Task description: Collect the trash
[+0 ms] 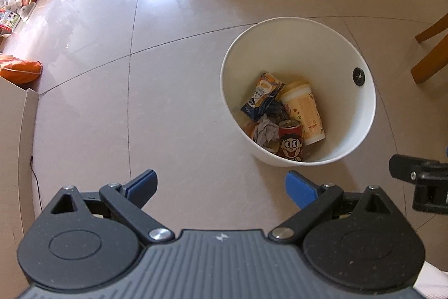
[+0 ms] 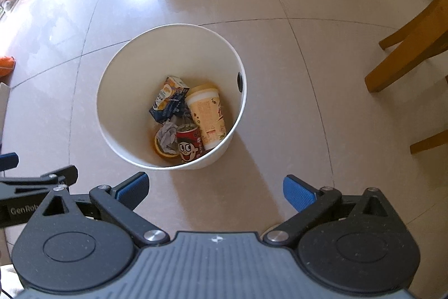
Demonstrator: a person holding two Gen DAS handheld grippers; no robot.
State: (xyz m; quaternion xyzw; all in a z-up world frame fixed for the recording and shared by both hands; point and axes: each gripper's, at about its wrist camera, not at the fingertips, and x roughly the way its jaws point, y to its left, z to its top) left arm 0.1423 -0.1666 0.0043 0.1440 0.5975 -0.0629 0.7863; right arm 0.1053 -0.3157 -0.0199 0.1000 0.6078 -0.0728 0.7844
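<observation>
**Trash in bin, both tools spread**

The white bin (image 2: 172, 97) is seen on the tiled floor (image 2: 280, 74), holding a red can (image 2: 189, 142), yellow cup (image 2: 207, 116), carton (image 2: 169, 98) and crumpled tissue (image 2: 168, 136). Left tool (image 1: 221, 189) and right tool (image 2: 215, 191) are spread wide, nothing pinched. Wooden chair legs (image 2: 411, 46) stand well apart; the way is unobstructed.

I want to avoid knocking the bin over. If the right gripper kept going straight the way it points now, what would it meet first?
Probably bare floor tile just short of the white bin. The right gripper is open and empty, and its line seems to land just before the bin's near wall, though depth is hard to judge.
</observation>
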